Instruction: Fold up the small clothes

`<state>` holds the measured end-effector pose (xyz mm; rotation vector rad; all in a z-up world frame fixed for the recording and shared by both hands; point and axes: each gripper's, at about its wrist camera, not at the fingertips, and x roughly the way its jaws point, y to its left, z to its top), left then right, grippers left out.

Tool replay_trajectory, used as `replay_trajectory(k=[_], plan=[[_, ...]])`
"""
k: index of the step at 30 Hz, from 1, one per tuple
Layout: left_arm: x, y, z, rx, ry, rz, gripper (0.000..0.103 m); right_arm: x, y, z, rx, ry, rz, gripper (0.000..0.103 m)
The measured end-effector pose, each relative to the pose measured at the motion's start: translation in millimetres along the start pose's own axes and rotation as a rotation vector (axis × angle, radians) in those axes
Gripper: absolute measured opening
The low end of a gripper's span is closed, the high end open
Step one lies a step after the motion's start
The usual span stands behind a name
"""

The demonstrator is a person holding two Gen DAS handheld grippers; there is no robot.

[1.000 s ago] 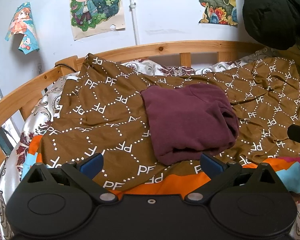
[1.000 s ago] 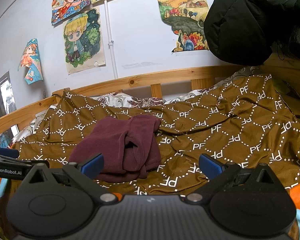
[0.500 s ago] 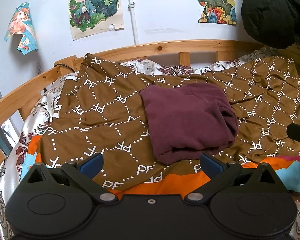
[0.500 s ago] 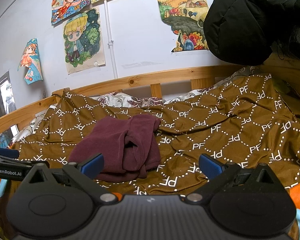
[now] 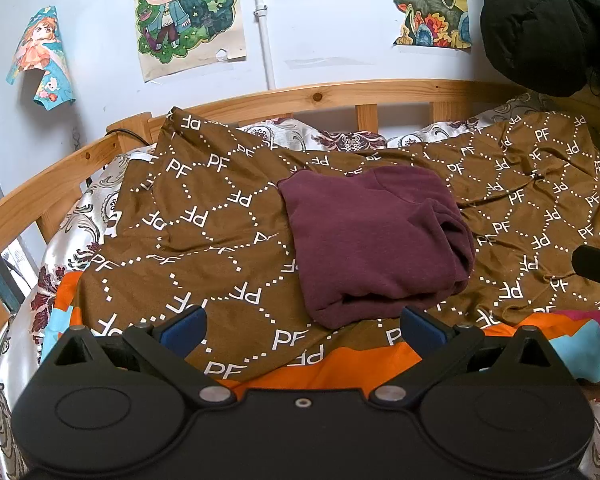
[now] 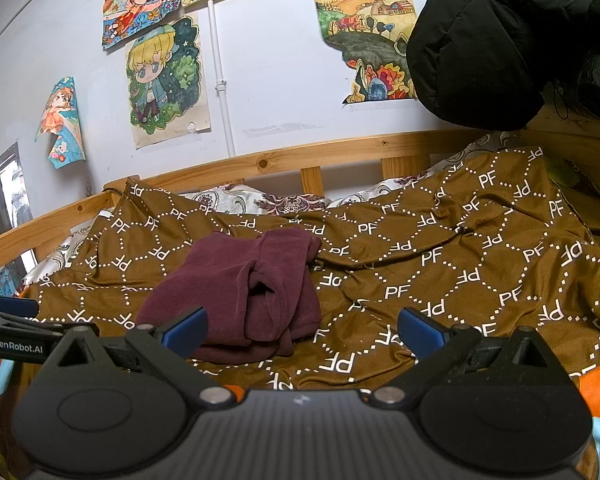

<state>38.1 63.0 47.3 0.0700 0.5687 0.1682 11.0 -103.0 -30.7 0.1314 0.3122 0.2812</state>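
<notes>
A folded maroon garment (image 5: pixel 372 240) lies on the brown "PF" patterned blanket (image 5: pixel 204 216) in the middle of the bed. It also shows in the right wrist view (image 6: pixel 244 292), left of centre. My left gripper (image 5: pixel 302 326) is open and empty, held just short of the garment's near edge. My right gripper (image 6: pixel 302 326) is open and empty, to the right of the garment and a little back from it. The left gripper's fingers (image 6: pixel 8 308) show at the left edge of the right wrist view.
A wooden bed rail (image 5: pixel 340 94) runs along the back and left. A black padded jacket (image 6: pixel 500 40) hangs at the upper right. Posters hang on the white wall. An orange and blue cloth (image 5: pixel 340 368) lies at the near edge.
</notes>
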Motion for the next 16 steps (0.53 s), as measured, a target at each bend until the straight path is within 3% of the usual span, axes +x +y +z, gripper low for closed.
replay_trajectory(k=[16], plan=[[0.1, -0.5, -0.7, -0.001, 0.002, -0.001, 0.102, 0.1, -0.5, 0.0, 0.0, 0.001, 0.0, 0.103]])
